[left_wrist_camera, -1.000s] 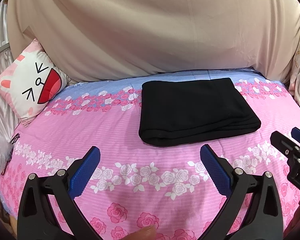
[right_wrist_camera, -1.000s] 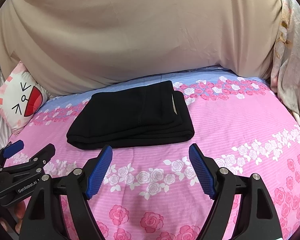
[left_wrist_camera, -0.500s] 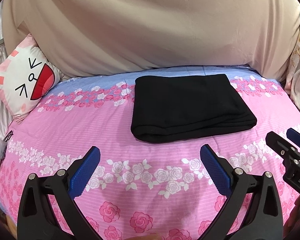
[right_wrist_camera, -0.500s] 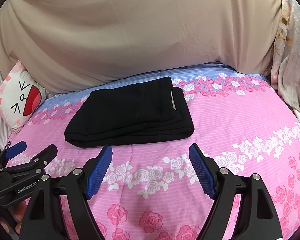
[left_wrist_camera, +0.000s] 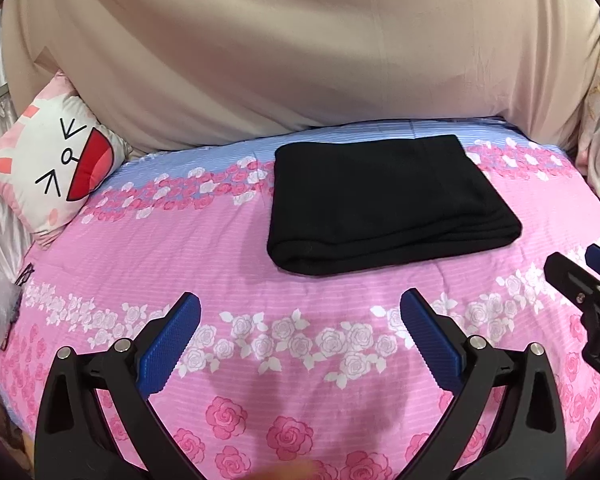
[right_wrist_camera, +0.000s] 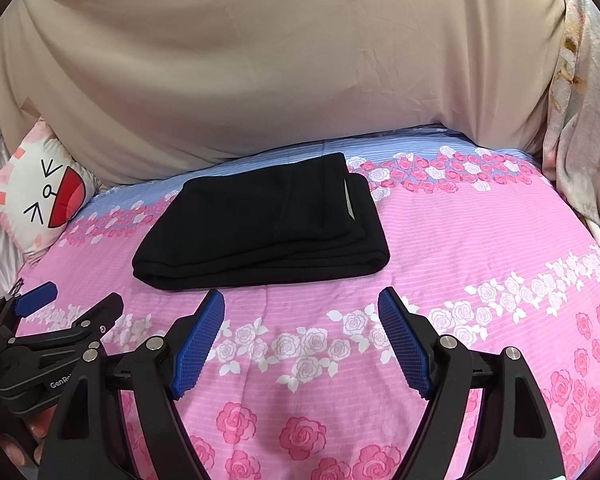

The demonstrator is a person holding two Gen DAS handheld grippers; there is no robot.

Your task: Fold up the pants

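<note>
Lying mid-frame on the rose-print bedsheet (right_wrist_camera: 480, 240), the black pants (right_wrist_camera: 268, 228) look folded into a thick, tidy rectangle. Both the left gripper (left_wrist_camera: 300, 344) and right gripper (right_wrist_camera: 300, 336) hover at the bottom of the frame, jaws spread, holding nothing. I'd judge the folding finished; at most, squaring the right-hand edges remains.

- The pink flowered bedsheet (left_wrist_camera: 148, 248) lies bare between the grippers and the folded black pants (left_wrist_camera: 384, 204), giving an open approach to their near edge.
- Sheet to the left and right of the pants is also clear.
- A beige draped cloth (left_wrist_camera: 300, 60) rises just behind the pants and blocks the far side.
- A cartoon-face pillow (left_wrist_camera: 52, 164) stands at the far left, well apart.
- Pale curtain fabric (right_wrist_camera: 580, 140) borders the right edge.
</note>
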